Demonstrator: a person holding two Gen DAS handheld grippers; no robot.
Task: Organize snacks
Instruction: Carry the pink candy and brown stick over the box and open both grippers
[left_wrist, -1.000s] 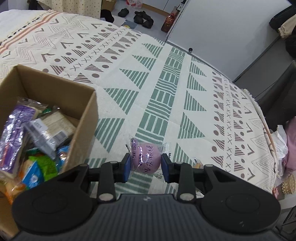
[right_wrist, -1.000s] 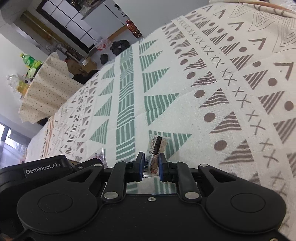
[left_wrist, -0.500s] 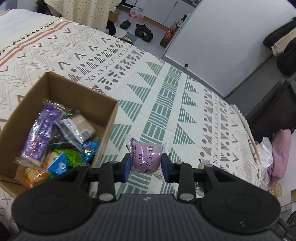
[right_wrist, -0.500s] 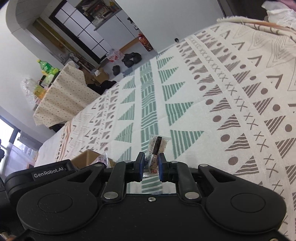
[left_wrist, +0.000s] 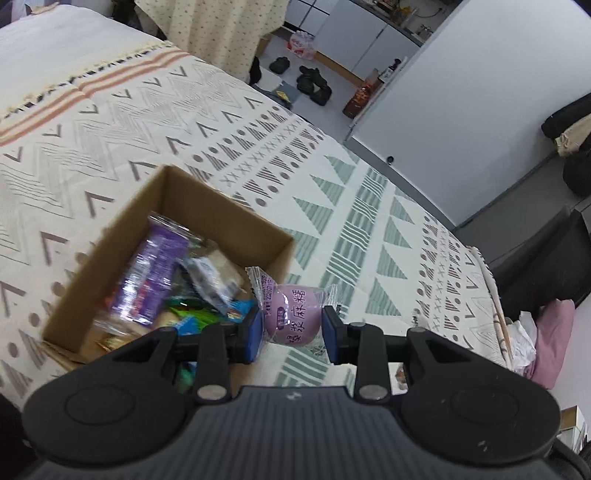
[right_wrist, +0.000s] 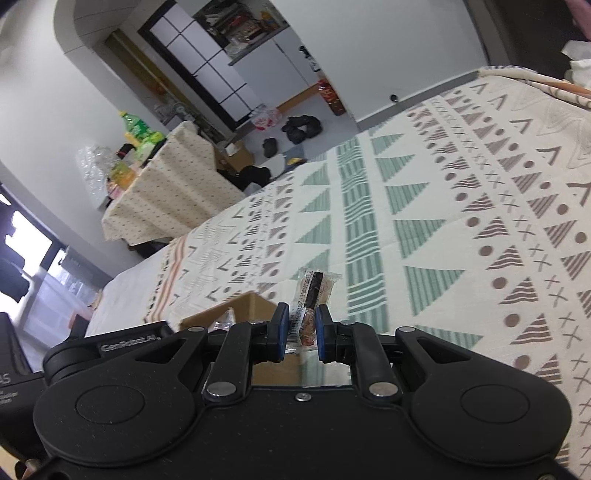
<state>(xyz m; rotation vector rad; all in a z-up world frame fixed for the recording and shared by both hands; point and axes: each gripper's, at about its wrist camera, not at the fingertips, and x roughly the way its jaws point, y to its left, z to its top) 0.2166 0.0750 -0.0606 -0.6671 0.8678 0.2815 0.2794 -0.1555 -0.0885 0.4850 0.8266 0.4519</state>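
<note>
My left gripper (left_wrist: 293, 332) is shut on a round purple wrapped snack (left_wrist: 293, 314) and holds it in the air just right of the open cardboard box (left_wrist: 218, 206). The box holds several snack packs, among them a long purple packet (left_wrist: 149, 277). My right gripper (right_wrist: 301, 334) is shut on a clear-wrapped brown snack bar (right_wrist: 313, 295), held above the patterned bedspread (right_wrist: 461, 229). The box corner (right_wrist: 236, 306) shows just left of the right gripper, beside the body of the left gripper (right_wrist: 122, 345).
The bedspread (left_wrist: 332, 206) with green and brown triangles covers the bed. A white wall panel (left_wrist: 461, 110) stands beyond its far edge. Shoes and a bottle (left_wrist: 364, 96) lie on the floor. A cloth-covered table (right_wrist: 173, 184) with bottles stands at the back left.
Both grippers have risen and moved left toward the box, each keeping its snack. The box now lies more under the left gripper's view and enters the right wrist view.
</note>
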